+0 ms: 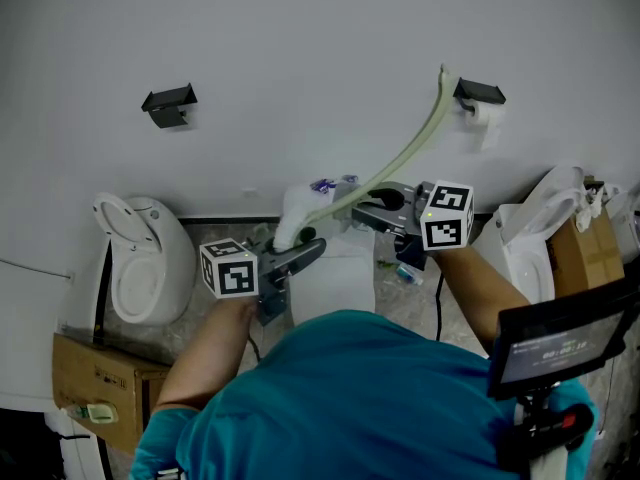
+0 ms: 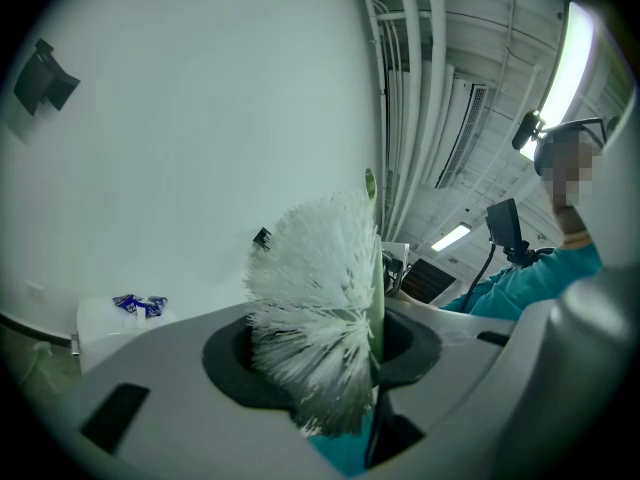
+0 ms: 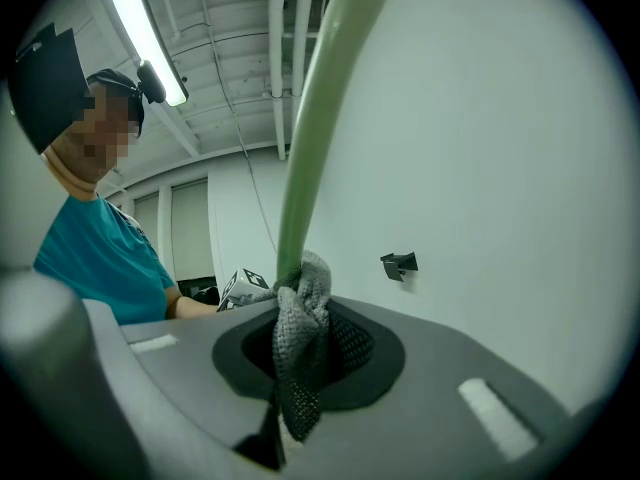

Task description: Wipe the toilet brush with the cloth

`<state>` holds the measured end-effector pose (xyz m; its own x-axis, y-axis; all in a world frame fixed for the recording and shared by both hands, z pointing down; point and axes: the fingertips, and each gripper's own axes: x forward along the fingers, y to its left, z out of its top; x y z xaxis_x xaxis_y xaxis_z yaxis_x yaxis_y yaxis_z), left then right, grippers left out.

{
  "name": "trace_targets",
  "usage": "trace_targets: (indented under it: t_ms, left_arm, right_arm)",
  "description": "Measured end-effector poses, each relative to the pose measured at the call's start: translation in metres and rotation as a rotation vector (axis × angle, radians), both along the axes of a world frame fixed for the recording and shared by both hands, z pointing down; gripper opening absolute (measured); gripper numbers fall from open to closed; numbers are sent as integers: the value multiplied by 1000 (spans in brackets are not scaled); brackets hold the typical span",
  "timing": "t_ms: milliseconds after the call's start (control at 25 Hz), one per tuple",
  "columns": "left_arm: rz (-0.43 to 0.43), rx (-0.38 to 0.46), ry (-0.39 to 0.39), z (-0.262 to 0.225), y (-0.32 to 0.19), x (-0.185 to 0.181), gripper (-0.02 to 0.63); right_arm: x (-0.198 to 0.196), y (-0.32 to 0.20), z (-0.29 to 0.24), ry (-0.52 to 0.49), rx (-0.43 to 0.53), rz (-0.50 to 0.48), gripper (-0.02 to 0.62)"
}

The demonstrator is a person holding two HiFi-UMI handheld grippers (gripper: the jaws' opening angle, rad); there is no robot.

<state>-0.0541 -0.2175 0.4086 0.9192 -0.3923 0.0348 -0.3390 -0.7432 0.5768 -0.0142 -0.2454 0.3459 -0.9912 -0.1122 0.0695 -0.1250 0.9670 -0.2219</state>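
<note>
Both grippers are engaged. We find the left gripper [image 1: 305, 250] clamped on the white bristle head [image 2: 318, 308] of the toilet brush [image 1: 405, 153], which is held up in front of the person. The right gripper [image 1: 362, 210] pinches the grey cloth [image 3: 300, 343] against the green handle [image 3: 318, 138], just beside the head. From there the handle runs on toward the wall [image 1: 300, 48], so we judge the wipe should follow that axis. Whether the cloth fully encircles the handle is unclear.
</note>
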Motion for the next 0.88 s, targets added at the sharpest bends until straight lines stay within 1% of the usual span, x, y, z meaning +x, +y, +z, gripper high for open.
trace_targets:
  t_ms: [440,880]
  left_arm:
    - [-1,-10,9,2,0,-1,195]
    - [0,-15,11,3,0,-2,193]
  right_arm:
    - [12,-5,-10,-9,13,20,32]
    - [27,-14,-25,-39,19,46,32]
